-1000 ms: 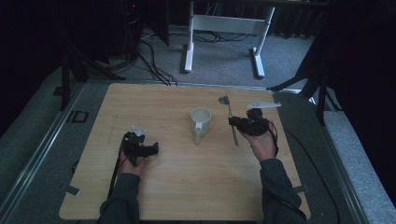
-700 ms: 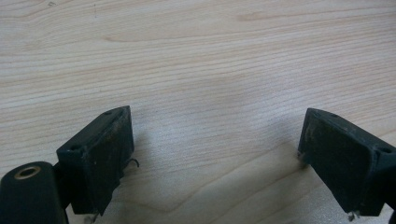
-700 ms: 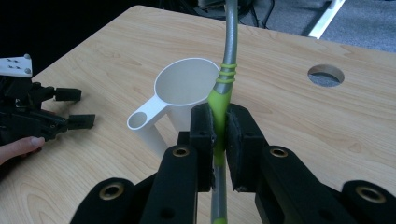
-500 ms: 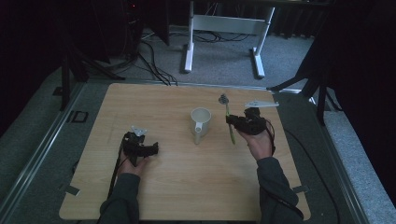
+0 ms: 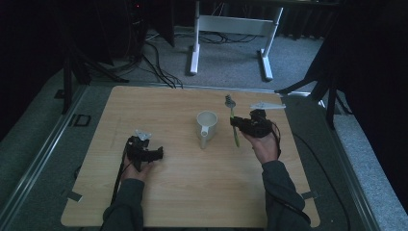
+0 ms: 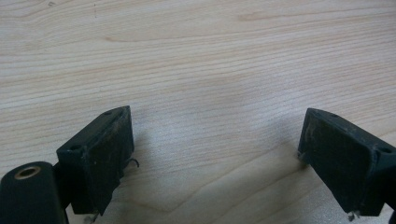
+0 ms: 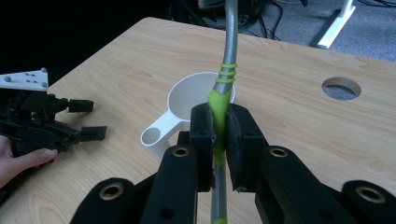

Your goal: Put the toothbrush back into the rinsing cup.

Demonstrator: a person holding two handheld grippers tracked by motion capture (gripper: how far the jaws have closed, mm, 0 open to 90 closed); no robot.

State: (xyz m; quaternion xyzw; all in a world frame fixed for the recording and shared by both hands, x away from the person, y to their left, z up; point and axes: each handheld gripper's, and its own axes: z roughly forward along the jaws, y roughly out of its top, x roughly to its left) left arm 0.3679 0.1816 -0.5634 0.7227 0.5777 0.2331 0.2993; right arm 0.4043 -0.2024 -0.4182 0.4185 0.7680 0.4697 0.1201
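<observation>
Beside the white cup [image 7: 196, 100], right gripper [image 7: 219, 140] clamps a green-handled spoon [image 7: 223, 88]; left gripper [image 6: 215, 158] rests spread wide, holding nothing, on the table [image 6: 196, 60].

The high view is dim and grainy, its surroundings falling to black around the paler table [image 5: 192, 192]. Both gripper views are brighter and evenly lit, with soft shadows; nearest black jaws blur slightly.

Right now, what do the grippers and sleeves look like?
Both the left gripper and right gripper are black with blocky, scuffed pads and brass-ringed holes. Each carries a grey three-cornered plate; a black cable trails from the left. Sleeves are dark grey.
</observation>
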